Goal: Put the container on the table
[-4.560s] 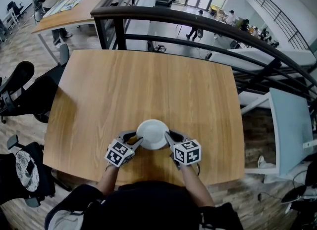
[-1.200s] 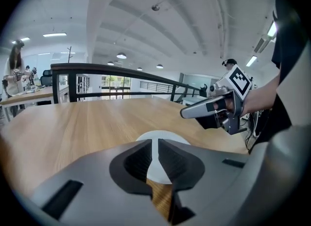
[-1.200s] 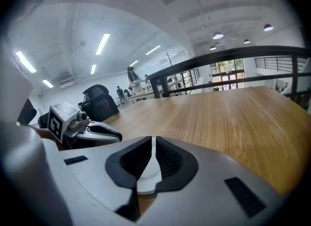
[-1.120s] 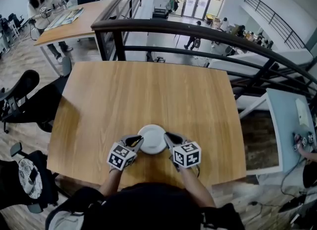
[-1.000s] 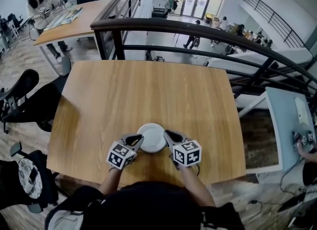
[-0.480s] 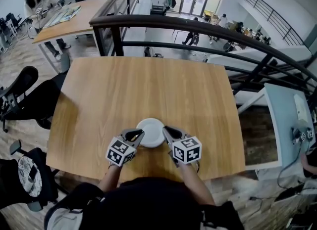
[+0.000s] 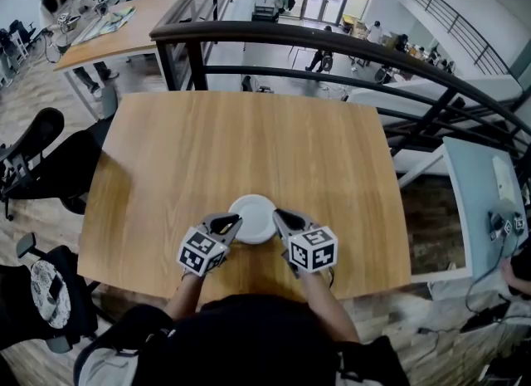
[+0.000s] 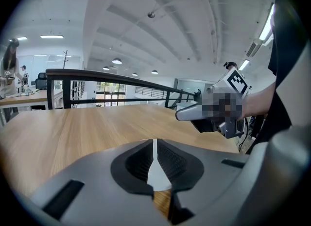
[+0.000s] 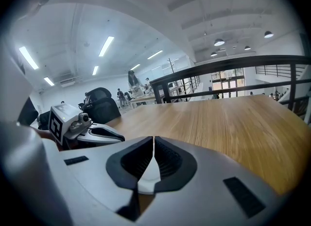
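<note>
Head view: the white container (image 7: 252,218) was clamped at its rim by the left hand-held gripper (image 7: 231,225) and the right hand-held gripper (image 7: 280,217), near side of the worktop (image 7: 249,135).

The bench (image 7: 249,144) is a light wooden top, close to square with rounded corners, its grain running from the near edge toward the far one. The surface is smooth and evenly lit, with a slight shadow along its left side. A white, round, shallow container (image 7: 251,217) sits over the wood close to the near edge, about midway across the width. From above it cannot be told whether its base touches the bench.
</note>
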Motion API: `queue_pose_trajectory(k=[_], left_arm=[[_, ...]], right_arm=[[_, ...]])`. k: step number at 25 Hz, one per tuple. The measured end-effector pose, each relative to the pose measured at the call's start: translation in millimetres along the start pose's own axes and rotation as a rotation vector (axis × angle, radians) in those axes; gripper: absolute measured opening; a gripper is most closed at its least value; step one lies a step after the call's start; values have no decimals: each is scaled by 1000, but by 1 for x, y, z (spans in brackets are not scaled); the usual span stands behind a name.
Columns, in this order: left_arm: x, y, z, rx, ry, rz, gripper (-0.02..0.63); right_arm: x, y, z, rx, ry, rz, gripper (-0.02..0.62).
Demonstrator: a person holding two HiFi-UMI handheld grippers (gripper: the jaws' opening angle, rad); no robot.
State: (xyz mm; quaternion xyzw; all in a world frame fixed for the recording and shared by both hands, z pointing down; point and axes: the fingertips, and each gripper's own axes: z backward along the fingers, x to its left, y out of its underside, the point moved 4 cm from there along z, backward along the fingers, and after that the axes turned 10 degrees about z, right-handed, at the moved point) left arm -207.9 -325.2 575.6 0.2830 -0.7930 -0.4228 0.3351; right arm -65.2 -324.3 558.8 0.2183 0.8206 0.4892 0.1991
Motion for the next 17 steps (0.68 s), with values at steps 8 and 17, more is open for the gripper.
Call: queue_pose_trajectory(k=[8, 17], left_arm=[[1, 2, 0, 5, 1, 4, 38], [2, 4, 0, 6, -2, 9, 37]], right_arm=[[1, 3, -1, 9, 5, -4, 26], [1, 3, -2, 7, 4, -3, 26]])
